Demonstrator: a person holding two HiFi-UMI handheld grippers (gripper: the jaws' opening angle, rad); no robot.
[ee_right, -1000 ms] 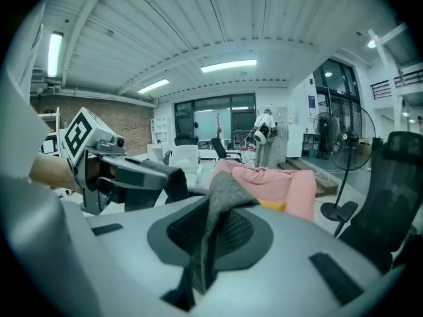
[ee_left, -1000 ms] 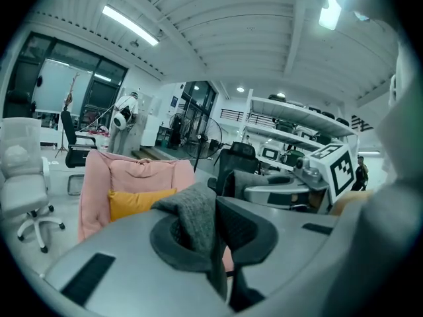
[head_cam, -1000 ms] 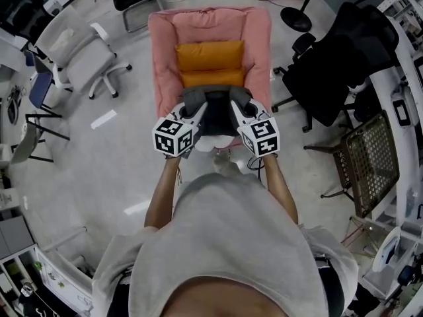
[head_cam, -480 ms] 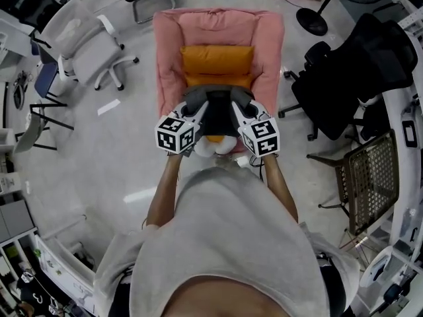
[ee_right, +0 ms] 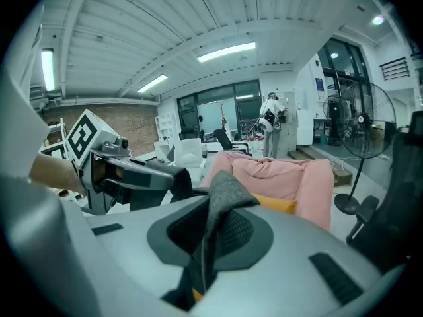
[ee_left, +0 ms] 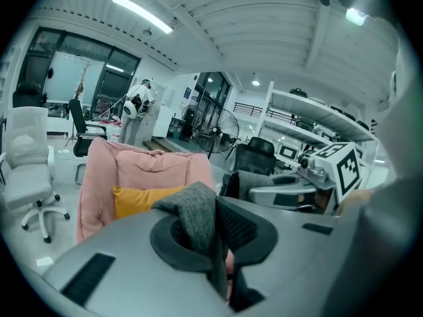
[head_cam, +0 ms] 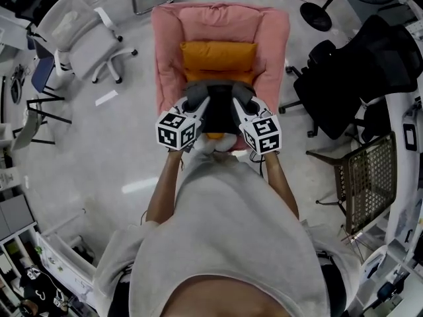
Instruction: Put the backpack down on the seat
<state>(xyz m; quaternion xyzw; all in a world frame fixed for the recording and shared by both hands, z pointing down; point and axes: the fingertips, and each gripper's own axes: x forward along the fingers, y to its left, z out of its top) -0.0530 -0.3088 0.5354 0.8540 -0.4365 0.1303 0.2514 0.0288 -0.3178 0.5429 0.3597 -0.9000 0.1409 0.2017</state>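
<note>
Where the backpack [head_cam: 218, 111] hangs: between the two grippers, over the front part of the seat [head_cam: 264, 32], just short of the cushion [head_cam: 218, 55]; whether it touches the seat cannot be told.
Backpack: soft dark body with grey straps of coarse, knit-like cloth.
Left gripper [ee_left: 218, 243]: jaws narrow, pinched on a strap [ee_left: 192, 210] that stands up in a fold between dark, mesh-textured pads.
Right gripper [ee_right: 205, 243]: jaws narrow too, clamped on the other strap [ee_right: 221, 197], which rises in a peak above the pads.
Gripper shells: smooth grey plastic, rounded, with dark oblong insets.
Markings: left cube [head_cam: 177, 129] and right cube [head_cam: 263, 135] are white, each face printed with a black-and-white square marker.
Seat: pink armchair of soft padded cloth, with a high back and thick arms.
Cushion: orange, oblong and plump, lying against the seat's back.
Around: white chair [head_cam: 73, 38] on castors to the left, black chair [head_cam: 357, 65] to the right, a fan [ee_right: 367, 144] on a round base, all on a pale glossy floor [head_cam: 99, 177].
</note>
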